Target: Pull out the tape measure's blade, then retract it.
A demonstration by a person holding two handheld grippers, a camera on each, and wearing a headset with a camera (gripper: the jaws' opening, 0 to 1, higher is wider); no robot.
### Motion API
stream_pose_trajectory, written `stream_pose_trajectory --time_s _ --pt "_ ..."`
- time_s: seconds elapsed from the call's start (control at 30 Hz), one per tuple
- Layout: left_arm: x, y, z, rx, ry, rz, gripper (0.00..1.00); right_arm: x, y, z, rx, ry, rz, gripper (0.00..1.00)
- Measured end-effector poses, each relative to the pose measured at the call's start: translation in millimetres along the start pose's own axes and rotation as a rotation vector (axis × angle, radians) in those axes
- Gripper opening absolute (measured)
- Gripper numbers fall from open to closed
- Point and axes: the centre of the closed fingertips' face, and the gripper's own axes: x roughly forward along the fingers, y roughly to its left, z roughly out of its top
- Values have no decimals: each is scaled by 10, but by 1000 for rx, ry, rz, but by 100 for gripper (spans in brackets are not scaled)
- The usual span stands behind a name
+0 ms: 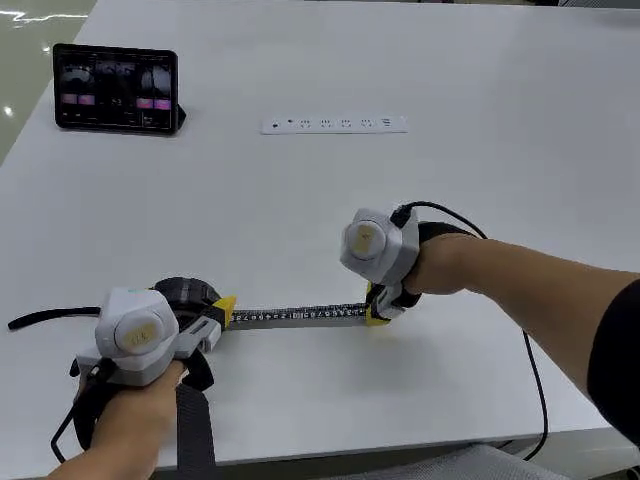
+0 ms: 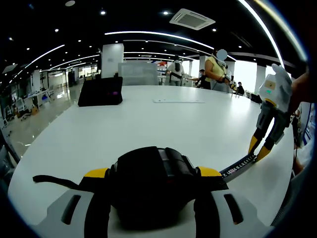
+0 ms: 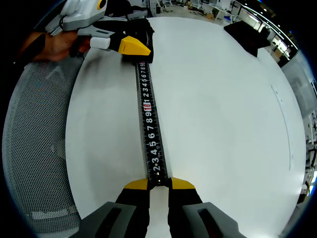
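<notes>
head view: the left gripper sits at the near left of the white desk. its fingers are closed around the black case of the tape measure, which rests on the desk. the blade is out and runs to the right, lying flat on the desk. its end is pinched between the fingers of the right gripper. in the right gripper view the yellow-tipped fingers are nearly shut on the blade's tip, and the printed numbers run away toward the case. in the left gripper view the case sits snug between the fingers. a tablet stands at the far left of the desk. a power strip lies farther back, well apart from the tape measure.
</notes>
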Motion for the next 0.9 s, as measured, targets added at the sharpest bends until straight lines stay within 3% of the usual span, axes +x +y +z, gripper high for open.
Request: stream_pose_trajectory --time_s 0.2,0.6,0.9 --pt "3 1 -1 -1 0 -1 65 6 -14 29 31 -21 14 9" --pt "9 1 -2 -5 1 -2 65 21 14 88 10 -1 8 9" --pt "9 1 -1 -6 2 -2 65 26 20 113 29 -19 23 9"
